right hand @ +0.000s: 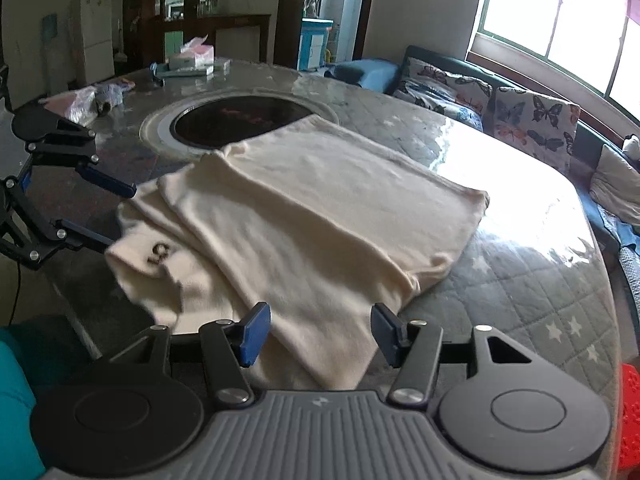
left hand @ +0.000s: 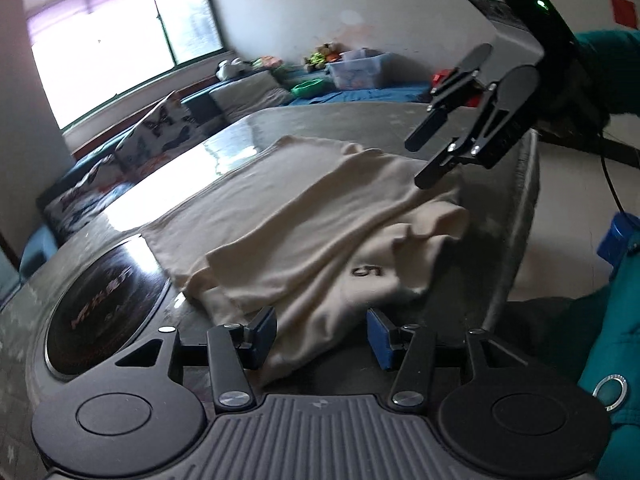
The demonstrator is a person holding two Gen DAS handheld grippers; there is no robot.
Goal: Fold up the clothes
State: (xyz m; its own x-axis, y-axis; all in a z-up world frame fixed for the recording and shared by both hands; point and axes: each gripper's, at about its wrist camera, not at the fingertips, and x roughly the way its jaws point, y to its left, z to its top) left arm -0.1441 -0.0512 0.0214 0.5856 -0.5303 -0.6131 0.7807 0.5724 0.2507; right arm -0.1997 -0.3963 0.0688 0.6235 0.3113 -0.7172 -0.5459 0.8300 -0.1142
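Lying half-folded on table (right hand: pixel 500 280), cream garment (right hand: pixel 320 208) marked "5"; left hand-held gripper (left hand: pixel 322 334), right hand-held gripper (right hand: pixel 320 334) both open, empty

Round table (right hand: pixel 520 280), glossy quilted cover, dark inset cooktop (right hand: pixel 248 120) mid-table. Cream garment (right hand: pixel 320 216) lies partly folded; tissue box (right hand: pixel 192 58), plastic bags (right hand: pixel 86 102) far side.

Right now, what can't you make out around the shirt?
- Shirt: near edge hidden behind the left gripper body, left wrist view.
- Same edge behind the right gripper, right wrist view.
- Sleeve end by the "5" mark: motion-blurred.
- Table front: cut off.
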